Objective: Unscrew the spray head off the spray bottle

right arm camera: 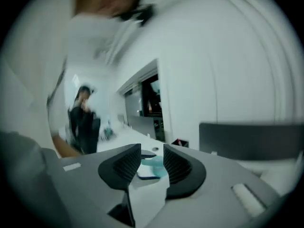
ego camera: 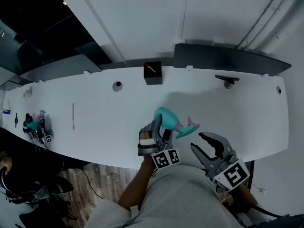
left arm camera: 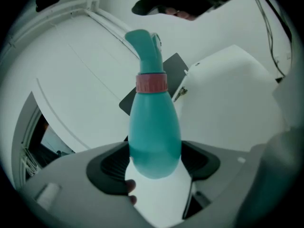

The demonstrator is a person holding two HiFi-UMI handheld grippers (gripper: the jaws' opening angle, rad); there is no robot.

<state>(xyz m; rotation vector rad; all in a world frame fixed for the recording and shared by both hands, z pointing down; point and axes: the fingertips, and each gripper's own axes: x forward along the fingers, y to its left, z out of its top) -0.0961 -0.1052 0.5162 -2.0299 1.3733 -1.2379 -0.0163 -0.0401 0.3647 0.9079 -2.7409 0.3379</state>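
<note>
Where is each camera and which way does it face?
Head view: on the head, steeply down at the table; both grippers, forearm, torso show.
Left gripper view: on the left gripper, along jaws clamped on the bottle.
Right gripper view: on the right gripper, across the table; jaws apart.
Shared: bottle, in head view and left gripper view.

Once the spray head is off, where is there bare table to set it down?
Widest patch: table right of the spray bottle, nearer than the black clamp. Another lies left of the left tongs, nearer than the round grommet. Far left end by the parked gear is crowded.
</note>
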